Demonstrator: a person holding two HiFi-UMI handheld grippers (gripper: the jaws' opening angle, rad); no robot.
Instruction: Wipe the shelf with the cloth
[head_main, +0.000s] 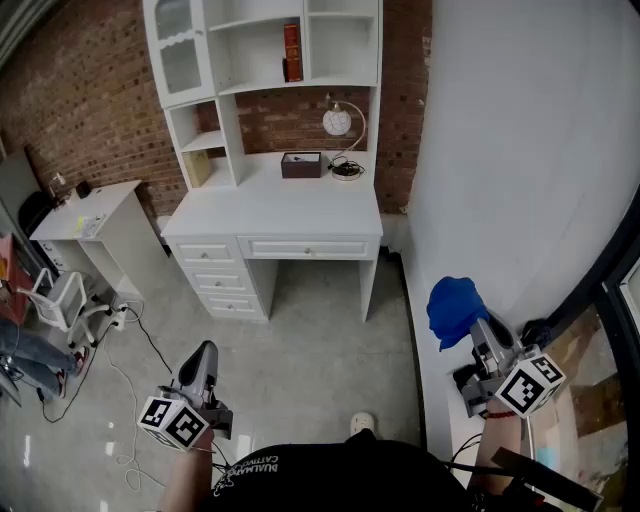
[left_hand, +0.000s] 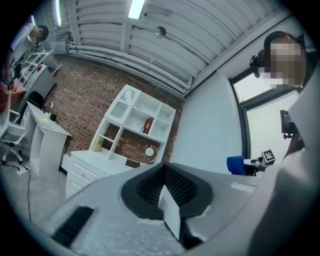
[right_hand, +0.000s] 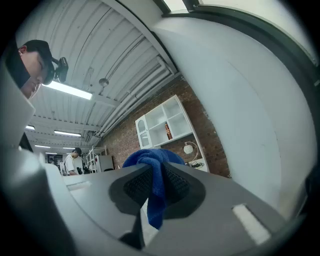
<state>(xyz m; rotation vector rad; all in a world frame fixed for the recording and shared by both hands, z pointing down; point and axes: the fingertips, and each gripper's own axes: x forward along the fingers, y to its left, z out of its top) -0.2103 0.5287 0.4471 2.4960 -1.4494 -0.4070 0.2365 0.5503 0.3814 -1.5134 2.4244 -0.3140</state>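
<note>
A white desk with a shelf unit (head_main: 270, 70) stands against the brick wall, far ahead of both grippers. My right gripper (head_main: 478, 328) is shut on a blue cloth (head_main: 455, 308), held low near the white wall at the right. The cloth (right_hand: 152, 172) bunches between the jaws in the right gripper view. My left gripper (head_main: 205, 355) hangs low at the left over the floor, shut with nothing in it. The shelf unit (left_hand: 135, 122) shows in the distance in the left gripper view.
On the desk top (head_main: 270, 205) sit a dark box (head_main: 301, 165) and a round lamp (head_main: 338, 122). A red book (head_main: 292, 52) stands on an upper shelf. A small white side table (head_main: 95, 215) and a chair (head_main: 60, 300) are at the left, with cables (head_main: 140, 340) on the floor.
</note>
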